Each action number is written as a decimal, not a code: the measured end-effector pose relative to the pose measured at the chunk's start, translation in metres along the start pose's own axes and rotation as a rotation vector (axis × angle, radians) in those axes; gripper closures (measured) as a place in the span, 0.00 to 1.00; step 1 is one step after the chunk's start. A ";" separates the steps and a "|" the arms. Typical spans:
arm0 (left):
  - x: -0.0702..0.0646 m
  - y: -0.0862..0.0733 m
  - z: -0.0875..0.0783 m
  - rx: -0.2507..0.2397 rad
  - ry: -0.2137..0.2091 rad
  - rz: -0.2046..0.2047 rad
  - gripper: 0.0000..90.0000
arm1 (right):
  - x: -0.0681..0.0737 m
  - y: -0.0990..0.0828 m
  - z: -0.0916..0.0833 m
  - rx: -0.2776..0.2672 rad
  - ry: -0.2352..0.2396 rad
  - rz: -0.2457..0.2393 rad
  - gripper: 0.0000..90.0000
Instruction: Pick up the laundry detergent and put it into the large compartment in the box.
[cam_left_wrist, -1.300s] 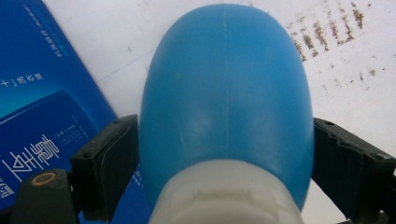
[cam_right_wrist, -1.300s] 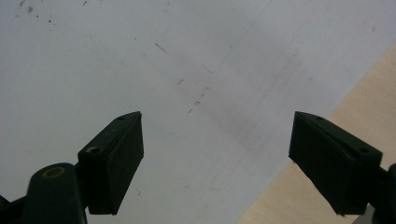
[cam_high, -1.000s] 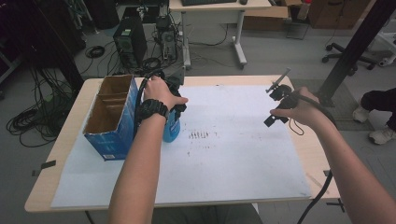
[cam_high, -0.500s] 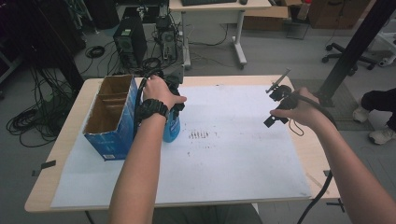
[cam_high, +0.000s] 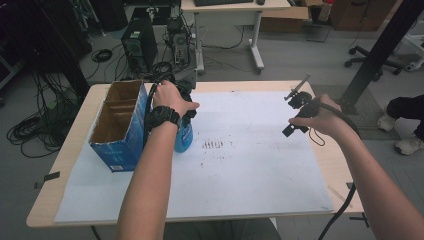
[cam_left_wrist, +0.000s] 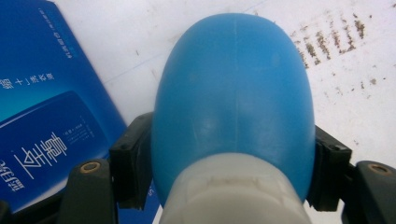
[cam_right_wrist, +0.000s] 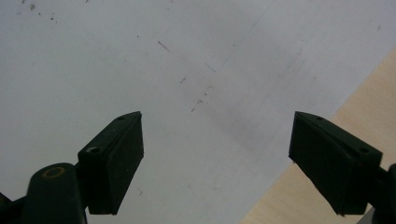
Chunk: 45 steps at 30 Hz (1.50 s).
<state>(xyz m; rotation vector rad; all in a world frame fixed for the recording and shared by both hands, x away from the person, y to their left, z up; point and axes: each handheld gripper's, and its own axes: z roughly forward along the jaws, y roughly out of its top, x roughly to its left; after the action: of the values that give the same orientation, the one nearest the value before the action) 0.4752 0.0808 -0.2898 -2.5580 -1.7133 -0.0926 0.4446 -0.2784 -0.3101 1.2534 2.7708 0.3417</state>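
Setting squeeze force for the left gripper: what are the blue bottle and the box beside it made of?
Blue bottle: looks like matte moulded plastic, with a faint seam down its middle. Blue box: cardboard, brown raw inside, glossy printed blue outside.

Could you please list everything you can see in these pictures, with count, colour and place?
bottle: one, blue with a pale neck, beside the box, between the left tool's pads
box: one, blue outside and brown inside, open top, left part of the table
sheet: one, white with dark specks, covering most of the table
table: one, light wood
desk: one, pale, behind the table
computer tower: one, black, on the floor behind
cables: several, black, floor at left
left tool: one, black, jaws just closed on the bottle
right tool: one, black, open above the sheet's right edge
forearms: two, coming in from below
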 end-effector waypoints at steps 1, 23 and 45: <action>0.000 0.000 0.000 0.002 -0.001 0.000 0.40 | 0.000 0.000 0.000 0.001 0.000 0.001 0.20; -0.001 0.001 -0.001 0.022 -0.002 -0.018 0.42 | 0.001 -0.002 -0.001 0.000 -0.002 -0.006 0.21; 0.000 -0.005 -0.025 0.017 -0.032 -0.023 0.42 | 0.004 -0.002 -0.006 -0.004 -0.009 -0.012 0.21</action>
<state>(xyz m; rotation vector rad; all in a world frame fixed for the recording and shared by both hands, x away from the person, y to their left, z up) 0.4703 0.0805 -0.2647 -2.5424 -1.7466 -0.0379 0.4395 -0.2772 -0.3049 1.2331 2.7676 0.3398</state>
